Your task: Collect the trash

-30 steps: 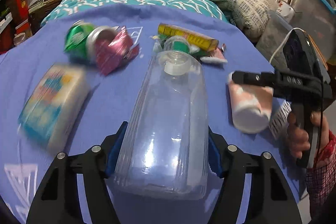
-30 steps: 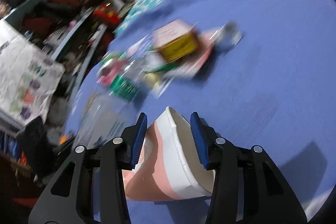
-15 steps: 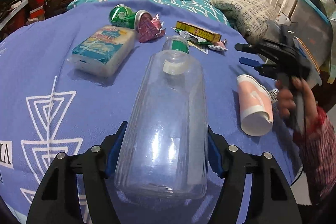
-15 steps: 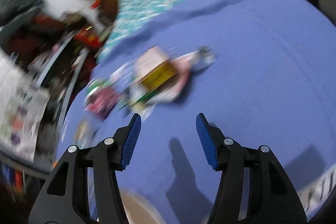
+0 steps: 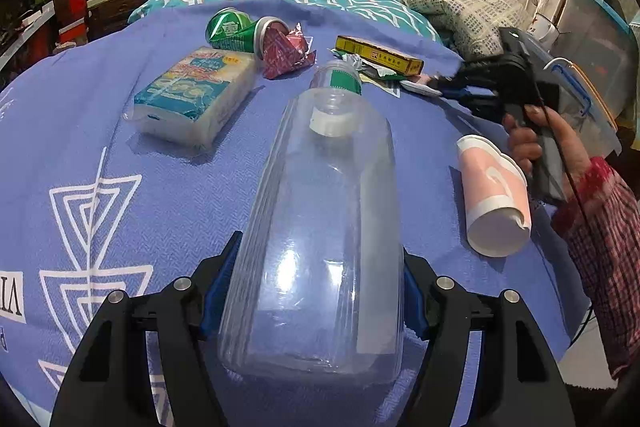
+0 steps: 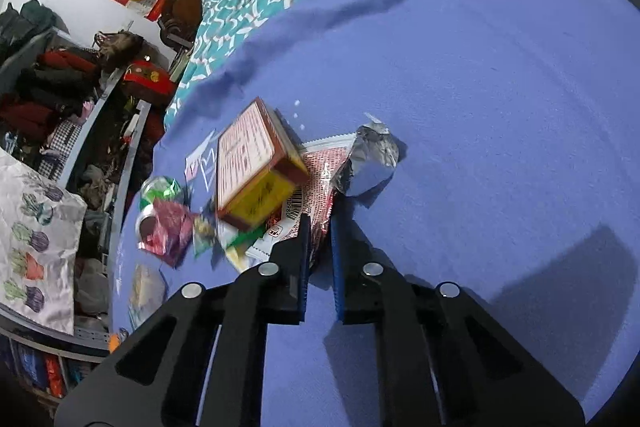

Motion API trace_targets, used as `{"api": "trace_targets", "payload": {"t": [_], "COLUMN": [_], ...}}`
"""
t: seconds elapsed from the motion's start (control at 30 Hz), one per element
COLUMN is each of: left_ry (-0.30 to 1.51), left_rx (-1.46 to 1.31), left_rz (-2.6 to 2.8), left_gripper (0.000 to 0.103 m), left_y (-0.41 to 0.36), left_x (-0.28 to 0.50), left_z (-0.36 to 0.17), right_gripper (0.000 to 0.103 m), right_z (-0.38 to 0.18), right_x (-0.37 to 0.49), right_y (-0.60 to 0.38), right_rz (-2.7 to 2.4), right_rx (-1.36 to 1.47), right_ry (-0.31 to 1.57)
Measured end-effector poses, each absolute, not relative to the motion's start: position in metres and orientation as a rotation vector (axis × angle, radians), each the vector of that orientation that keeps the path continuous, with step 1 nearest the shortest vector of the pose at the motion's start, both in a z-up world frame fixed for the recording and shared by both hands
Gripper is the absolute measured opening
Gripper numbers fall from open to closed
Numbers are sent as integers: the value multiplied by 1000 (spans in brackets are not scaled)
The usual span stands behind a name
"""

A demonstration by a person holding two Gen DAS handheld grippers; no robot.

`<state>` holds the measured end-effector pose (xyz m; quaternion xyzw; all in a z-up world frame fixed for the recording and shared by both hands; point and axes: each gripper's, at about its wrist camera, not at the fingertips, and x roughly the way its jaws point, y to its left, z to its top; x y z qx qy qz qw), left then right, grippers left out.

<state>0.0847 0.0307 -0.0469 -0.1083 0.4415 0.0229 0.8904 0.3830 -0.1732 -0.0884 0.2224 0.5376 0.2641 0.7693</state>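
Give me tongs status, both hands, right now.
Left tongs: closed on the clear plastic bottle.
Right tongs: just snapped shut on the edge of the red wrapper.

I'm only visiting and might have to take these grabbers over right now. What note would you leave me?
Left gripper: shut on the clear bottle.
Right gripper: jaws have just closed, apparently pinching the red wrapper beside the yellow box.
On the blue cloth: paper cup, green can, tissue pack, foil scrap.
Done: two grabs; no bin in view.
Left: drop both off, then fetch the rest.
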Motion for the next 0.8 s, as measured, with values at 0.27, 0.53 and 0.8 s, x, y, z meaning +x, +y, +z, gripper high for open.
{"api": "trace_targets", "payload": {"t": [0.27, 0.53, 0.8], "left_ry": [928, 940, 737], "left_rx": [-208, -208, -208], "left_rz": [61, 105, 204], "left_gripper": [64, 66, 87], "left_y": [28, 32, 41], "left_x": [96, 126, 67], "left_z": [-47, -44, 8], "right_gripper": [9, 9, 9], "right_z": [-56, -46, -66], "right_x": [290, 208, 185], "right_y": [-251, -293, -294], "right_rz": [579, 560, 532], "right_rx": [495, 487, 467], "right_ry": [1054, 985, 994]}}
